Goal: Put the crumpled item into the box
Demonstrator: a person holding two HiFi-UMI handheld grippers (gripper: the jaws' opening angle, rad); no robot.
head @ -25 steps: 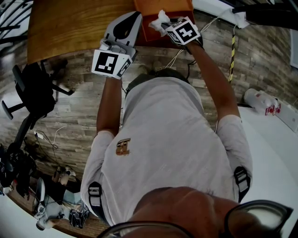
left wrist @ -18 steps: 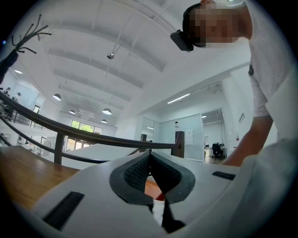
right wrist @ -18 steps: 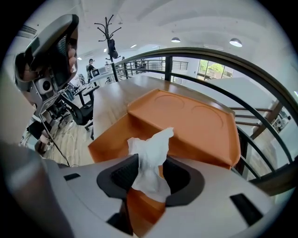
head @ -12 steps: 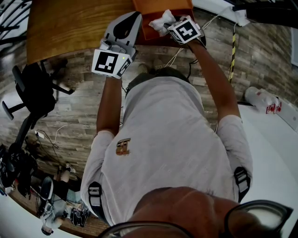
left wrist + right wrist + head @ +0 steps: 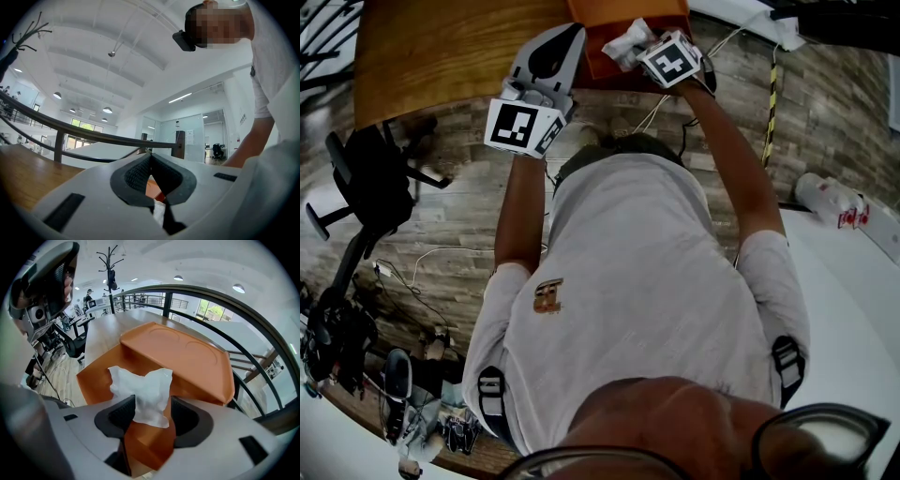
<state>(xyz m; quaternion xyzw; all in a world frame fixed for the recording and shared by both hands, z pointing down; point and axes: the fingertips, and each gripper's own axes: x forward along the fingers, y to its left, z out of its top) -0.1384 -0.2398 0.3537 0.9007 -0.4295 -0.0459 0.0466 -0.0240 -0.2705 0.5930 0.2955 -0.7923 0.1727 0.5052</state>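
Observation:
The crumpled item, a wad of white paper (image 5: 143, 390), hangs between the pads of my right gripper (image 5: 152, 416), just over the open orange box (image 5: 187, 357). The jaws have just been opening. The wad still leans on the left pad, and a gap shows beside the right pad. In the head view the right gripper (image 5: 642, 44) and the paper (image 5: 626, 39) are over the box (image 5: 614, 14) at the table's near edge. My left gripper (image 5: 567, 36) is held level to the left of the box, with its pads (image 5: 140, 171) meeting at the tips and nothing between them.
The box sits on a wooden table (image 5: 441, 47) beside a dark railing (image 5: 225, 301). An office chair (image 5: 366, 178) stands to the left on the plank floor, with cables (image 5: 412, 272) trailing there. The box's raised lid (image 5: 183, 350) slopes up behind the paper.
The right gripper has edged further over the box and a little lower with the paper. The left gripper has stayed where it was.

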